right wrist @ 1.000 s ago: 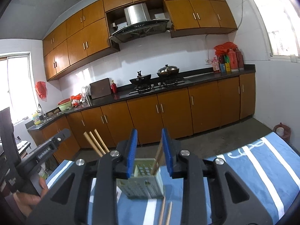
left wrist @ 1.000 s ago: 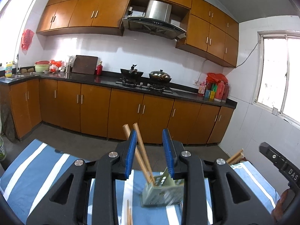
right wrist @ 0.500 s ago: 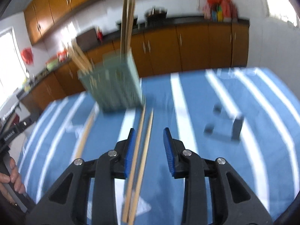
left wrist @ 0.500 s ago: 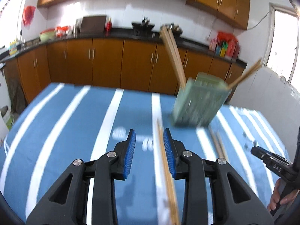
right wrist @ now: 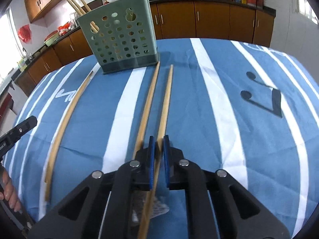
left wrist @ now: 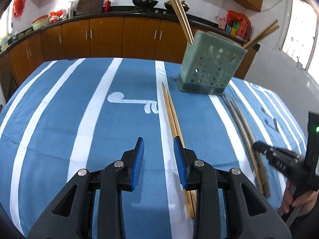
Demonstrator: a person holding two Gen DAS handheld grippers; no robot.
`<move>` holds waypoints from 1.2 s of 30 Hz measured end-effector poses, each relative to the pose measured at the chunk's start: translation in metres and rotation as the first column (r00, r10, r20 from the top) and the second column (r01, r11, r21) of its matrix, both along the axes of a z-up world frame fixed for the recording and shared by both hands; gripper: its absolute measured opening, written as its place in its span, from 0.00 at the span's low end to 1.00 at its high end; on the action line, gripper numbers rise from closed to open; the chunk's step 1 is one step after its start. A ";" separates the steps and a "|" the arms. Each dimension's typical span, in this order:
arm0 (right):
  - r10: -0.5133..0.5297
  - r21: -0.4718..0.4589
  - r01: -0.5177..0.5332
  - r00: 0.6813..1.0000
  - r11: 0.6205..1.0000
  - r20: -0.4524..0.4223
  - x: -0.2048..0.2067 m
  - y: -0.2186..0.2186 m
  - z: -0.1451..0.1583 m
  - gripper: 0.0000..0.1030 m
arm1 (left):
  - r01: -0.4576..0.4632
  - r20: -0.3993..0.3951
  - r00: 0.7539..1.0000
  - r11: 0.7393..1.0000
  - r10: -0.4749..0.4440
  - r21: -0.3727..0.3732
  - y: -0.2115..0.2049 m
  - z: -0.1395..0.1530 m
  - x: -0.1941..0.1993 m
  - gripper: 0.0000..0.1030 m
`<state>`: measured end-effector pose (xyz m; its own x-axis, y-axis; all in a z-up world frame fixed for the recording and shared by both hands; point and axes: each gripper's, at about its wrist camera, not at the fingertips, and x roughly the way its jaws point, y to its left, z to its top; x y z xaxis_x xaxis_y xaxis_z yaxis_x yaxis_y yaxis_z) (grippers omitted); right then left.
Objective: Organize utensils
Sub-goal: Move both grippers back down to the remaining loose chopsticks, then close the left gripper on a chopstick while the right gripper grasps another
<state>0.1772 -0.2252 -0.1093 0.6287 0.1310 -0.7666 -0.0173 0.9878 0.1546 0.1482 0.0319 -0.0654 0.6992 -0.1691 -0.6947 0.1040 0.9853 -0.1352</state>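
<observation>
Blue ribbed pads point(right wrist: 152, 159) of the right gripper point(right wrist: 158, 141) are pinched onto one bamboo chopstick point(right wrist: 166, 97), whose far tip points toward twelve o'clock at the holder; its partner chopstick point(right wrist: 148, 97) lies just beside the left pad, outside the grip. The left gripper point(left wrist: 158, 145) has its jaws parted over the striped blue tablecloth point(left wrist: 59, 109) with nothing between them; a chopstick pair point(left wrist: 170, 109) runs past the outer side of its right pad. At one o'clock in the left view stands the green perforated utensil holder point(left wrist: 211, 67), upright chopsticks point(left wrist: 179, 12) in it.
</observation>
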 end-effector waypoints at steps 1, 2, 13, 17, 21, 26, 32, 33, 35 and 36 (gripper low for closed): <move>-0.026 -0.006 0.026 1.000 1.000 -0.002 0.003 -0.005 0.000 0.08 | 0.012 -0.008 1.000 1.000 -0.012 0.000 -0.002 -0.002 0.001 0.31; -0.048 -0.006 0.048 0.999 0.999 -0.003 0.006 -0.011 0.001 0.08 | 0.019 -0.014 1.000 1.000 -0.019 0.000 -0.004 -0.004 0.001 0.31; -0.123 -0.013 0.123 0.992 0.992 0.000 0.012 -0.033 -0.001 0.08 | 0.062 -0.093 0.994 0.998 -0.059 0.031 -0.023 -0.023 0.007 0.27; -0.120 -0.008 0.120 0.993 0.993 0.000 0.012 -0.034 -0.001 0.08 | 0.060 -0.099 0.994 0.997 -0.054 0.057 -0.027 -0.026 0.010 0.27; -0.118 -0.014 0.118 0.993 0.993 0.002 0.012 -0.033 0.000 0.08 | 0.050 -0.103 0.994 0.994 -0.041 0.094 -0.029 -0.028 0.015 0.26; -0.113 -0.013 0.113 0.994 0.993 -0.001 0.011 -0.031 0.000 0.10 | 0.046 -0.103 0.994 0.994 -0.036 0.095 -0.037 -0.027 0.021 0.26; -0.101 -0.025 0.101 0.995 0.995 0.006 0.010 -0.030 -0.001 0.09 | 0.029 -0.081 0.997 0.988 -0.017 0.149 -0.042 -0.028 0.024 0.07; -0.099 -0.027 0.099 0.995 0.995 0.006 0.011 -0.030 -0.001 0.09 | 0.025 -0.081 0.997 0.989 -0.013 0.145 -0.040 -0.028 0.025 0.07; -0.093 -0.034 0.093 0.996 0.995 0.008 0.013 -0.030 -0.001 0.09 | 0.002 -0.080 0.997 0.989 0.009 0.147 -0.032 -0.028 0.028 0.07; -0.092 -0.038 0.093 0.996 0.995 0.009 0.015 -0.030 -0.001 0.08 | -0.013 -0.080 0.996 0.989 0.025 0.144 -0.025 -0.028 0.030 0.07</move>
<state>0.1918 -0.2548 -0.1102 0.6424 0.0428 -0.7652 0.0735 0.9904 0.1171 0.1782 0.0066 -0.0929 0.6412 -0.0508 -0.7657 0.0792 0.9969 0.0002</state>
